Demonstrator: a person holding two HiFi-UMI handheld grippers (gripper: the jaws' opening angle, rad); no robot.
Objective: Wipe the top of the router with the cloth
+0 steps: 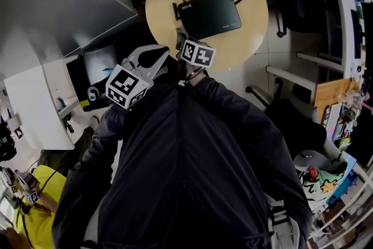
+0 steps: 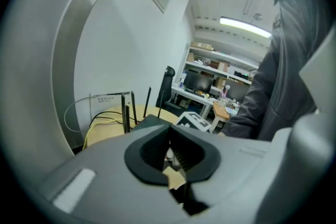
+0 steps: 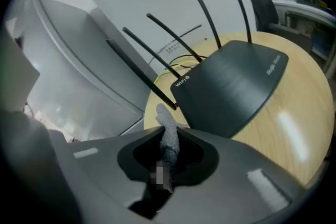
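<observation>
The right gripper [image 3: 169, 147] pinches a gray cloth [image 3: 166, 122], which sticks out past its tips. Just ahead of it, on the round wooden bench [image 3: 294, 128], lies the black router [image 3: 236, 86]. The router's long axis runs crosswise to the gripper, and its antennas [image 3: 210, 18] rise from the far edge. The left gripper [image 2: 170, 152] is pressed together.

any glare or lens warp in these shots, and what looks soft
Right gripper view: strong fisheye bowing at the edges, a pale glare streak on the table beside the router, the cloth near the lens soft. Left gripper view: ceiling light blown out. Head view: edges curve, centre sharp.
</observation>
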